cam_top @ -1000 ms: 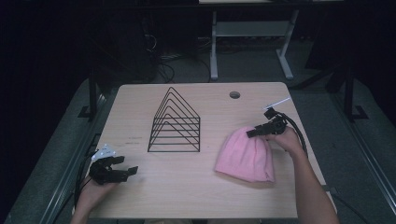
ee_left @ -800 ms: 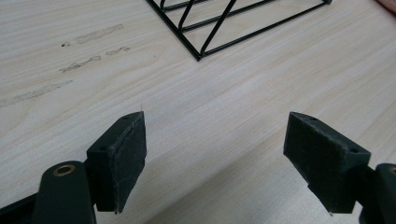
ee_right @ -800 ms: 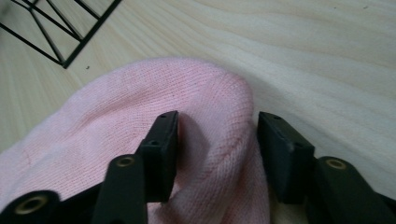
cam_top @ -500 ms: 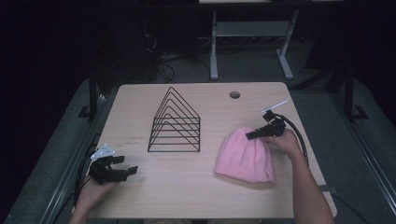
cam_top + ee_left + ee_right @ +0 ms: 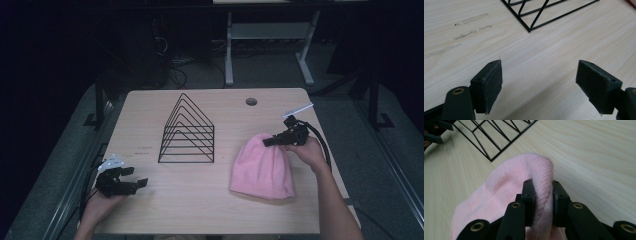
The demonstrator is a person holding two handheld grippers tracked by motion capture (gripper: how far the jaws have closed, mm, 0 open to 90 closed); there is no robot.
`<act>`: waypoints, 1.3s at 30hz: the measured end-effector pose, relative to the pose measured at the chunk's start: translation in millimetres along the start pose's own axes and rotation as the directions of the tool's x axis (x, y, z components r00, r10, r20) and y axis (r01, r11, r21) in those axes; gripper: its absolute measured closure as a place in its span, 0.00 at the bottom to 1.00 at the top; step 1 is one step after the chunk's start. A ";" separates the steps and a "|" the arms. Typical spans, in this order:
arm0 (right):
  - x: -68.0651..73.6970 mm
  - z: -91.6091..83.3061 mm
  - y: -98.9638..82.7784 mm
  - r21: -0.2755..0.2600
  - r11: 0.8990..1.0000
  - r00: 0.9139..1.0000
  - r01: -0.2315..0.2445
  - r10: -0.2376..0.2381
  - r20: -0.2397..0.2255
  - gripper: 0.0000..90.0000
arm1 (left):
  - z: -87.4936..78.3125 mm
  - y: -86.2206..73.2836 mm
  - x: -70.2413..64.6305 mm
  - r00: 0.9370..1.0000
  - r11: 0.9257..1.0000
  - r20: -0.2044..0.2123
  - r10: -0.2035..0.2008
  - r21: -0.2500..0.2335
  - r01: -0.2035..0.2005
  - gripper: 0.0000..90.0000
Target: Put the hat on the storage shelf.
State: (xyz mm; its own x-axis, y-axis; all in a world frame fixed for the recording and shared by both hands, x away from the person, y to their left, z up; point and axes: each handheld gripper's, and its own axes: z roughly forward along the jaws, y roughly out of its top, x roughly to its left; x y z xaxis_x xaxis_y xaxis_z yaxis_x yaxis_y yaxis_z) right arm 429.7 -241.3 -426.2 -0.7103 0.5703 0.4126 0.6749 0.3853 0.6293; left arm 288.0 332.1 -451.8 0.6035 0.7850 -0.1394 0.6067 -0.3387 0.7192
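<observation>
1. While the left gripper [image 5: 131, 183] idles at the lower left of the high view, the right gripper [image 5: 274, 139] works the pink hat [image 5: 263, 167], which lies on the table [image 5: 200, 210] right of centre in that view, just right of the wire rack [image 5: 187, 131].
2. Right jaws: pinching a fold of knit at the hat's top end. In the right gripper view both pads [image 5: 528, 195] press into the fabric [image 5: 506, 185], which bulges up between and ahead of them.
3. Left jaws: spread wide, nothing between them. The left gripper view has bare wood under them and a corner of the rack [image 5: 530, 27] at the upper centre.
4. Change over the last second: very little. The right gripper sat at the same end of the hat in both earlier frames, and the hat's outline and spot on the table match. The left gripper hasn't moved either.
5. My read: the grasp is made and settled, but the lift hasn't begun; most of the hat lies flat on the table.
6. Risk: the pinch holds only a thin fold near the edge, so the knit could stretch or slip out once weight comes on.
</observation>
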 end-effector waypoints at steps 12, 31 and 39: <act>28.1 -24.9 2.5 -0.073 0.996 0.998 0.054 -0.055 -0.003 0.84 | -1.5 -0.6 0.3 1.000 1.000 0.000 -0.009 -0.014 0.009 0.23; 60.9 -58.3 10.6 -0.170 0.978 0.992 0.123 -0.120 0.029 0.85 | 1.8 2.0 -5.0 1.000 1.000 0.011 0.014 -0.002 -0.014 0.24; 69.9 -71.8 15.1 -0.191 0.970 0.988 0.150 -0.144 0.047 0.85 | 2.9 3.7 -7.3 0.999 1.000 0.030 0.016 0.000 -0.016 0.24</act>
State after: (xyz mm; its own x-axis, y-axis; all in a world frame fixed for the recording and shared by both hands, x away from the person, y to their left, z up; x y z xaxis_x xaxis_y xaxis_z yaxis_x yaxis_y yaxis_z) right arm 375.9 -247.8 -340.6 -0.7896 0.5428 0.2862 0.5098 0.3206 0.7983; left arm 287.3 323.7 -450.1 0.6284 0.7636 -0.1483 0.5968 -0.3510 0.7216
